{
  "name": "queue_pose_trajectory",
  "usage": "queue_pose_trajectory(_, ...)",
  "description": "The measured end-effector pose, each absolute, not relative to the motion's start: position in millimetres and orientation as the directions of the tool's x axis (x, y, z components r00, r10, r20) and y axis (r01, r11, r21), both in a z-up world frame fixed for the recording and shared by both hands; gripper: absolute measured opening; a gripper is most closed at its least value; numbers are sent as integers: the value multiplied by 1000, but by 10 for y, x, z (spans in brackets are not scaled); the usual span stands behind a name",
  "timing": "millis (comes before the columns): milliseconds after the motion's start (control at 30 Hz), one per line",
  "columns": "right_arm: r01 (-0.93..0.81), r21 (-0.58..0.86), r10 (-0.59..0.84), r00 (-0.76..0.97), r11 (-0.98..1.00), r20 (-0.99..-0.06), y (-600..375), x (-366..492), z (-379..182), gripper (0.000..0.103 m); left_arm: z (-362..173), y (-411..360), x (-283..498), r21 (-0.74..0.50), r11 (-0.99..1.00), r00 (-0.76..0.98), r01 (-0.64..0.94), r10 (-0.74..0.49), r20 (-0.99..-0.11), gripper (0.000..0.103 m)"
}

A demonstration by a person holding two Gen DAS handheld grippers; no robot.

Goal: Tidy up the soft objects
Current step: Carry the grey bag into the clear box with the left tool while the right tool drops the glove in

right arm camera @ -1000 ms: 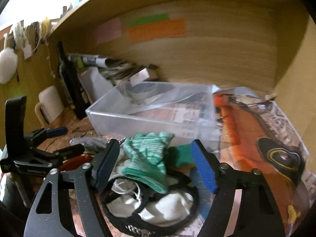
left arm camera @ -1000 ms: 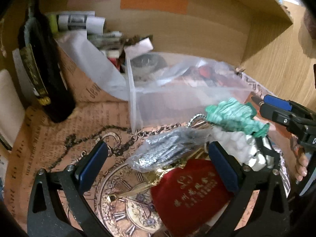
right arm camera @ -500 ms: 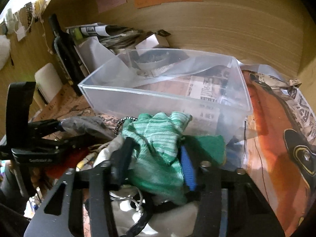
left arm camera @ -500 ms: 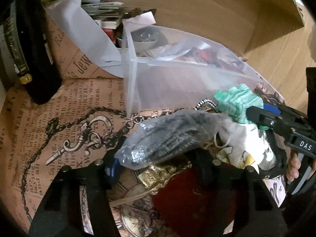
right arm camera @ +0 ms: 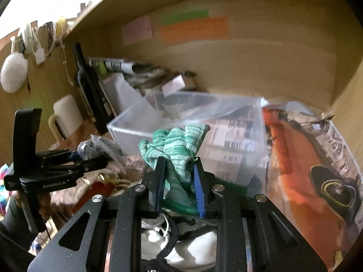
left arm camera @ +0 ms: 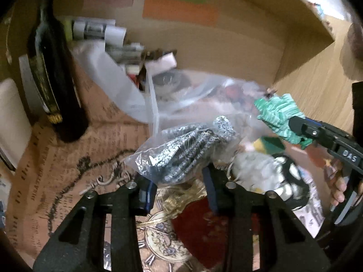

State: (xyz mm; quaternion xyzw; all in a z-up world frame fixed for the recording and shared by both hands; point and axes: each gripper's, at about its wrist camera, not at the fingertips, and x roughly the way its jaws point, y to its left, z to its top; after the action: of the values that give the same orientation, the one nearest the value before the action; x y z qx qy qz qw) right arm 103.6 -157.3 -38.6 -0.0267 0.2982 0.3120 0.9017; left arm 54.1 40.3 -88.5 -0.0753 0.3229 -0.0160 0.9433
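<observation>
My left gripper [left arm camera: 179, 187] is shut on a clear plastic bag of black-and-white knitted fabric [left arm camera: 181, 151] and holds it above the table. My right gripper [right arm camera: 178, 182] is shut on a green striped cloth [right arm camera: 177, 145], lifted in front of the clear plastic bin [right arm camera: 238, 136]. In the left wrist view the right gripper [left arm camera: 317, 133] holds the green cloth [left arm camera: 279, 115] at the right. A red pouch [left arm camera: 204, 233] and white fabric with black straps [right arm camera: 190, 249] lie below on the table.
A dark wine bottle [left arm camera: 52, 79] stands at the left. Rolled papers and clutter [left arm camera: 109, 36] sit behind the clear bin [left arm camera: 181, 104]. Wooden shelf walls [right arm camera: 272, 56] enclose the back and right. A cream mug [right arm camera: 65, 115] stands at the left.
Both grippers closed on their items and lifted them: the left raised the bagged fabric, the right raised the green cloth off the pile.
</observation>
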Motion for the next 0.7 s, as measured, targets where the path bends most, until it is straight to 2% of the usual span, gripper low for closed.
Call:
queue_pose_trajectory(367, -541, 120, 533, 725, 833, -437, -1672, 1119, 12, 21, -317, 373, 711, -165, 986, 870, 13, -93, -485, 36)
queue_pose_trajectory(533, -529, 92, 513, 745, 844, -426, -1636, 1262, 99, 21, -256, 359, 963, -144, 990, 864, 10, -81, -497, 37)
queue_pose_trajectory(700, -519, 73, 491, 744, 852, -453, -1588, 1480, 82, 21, -303, 326, 1315, -109, 994, 830, 9, -68, -553, 37)
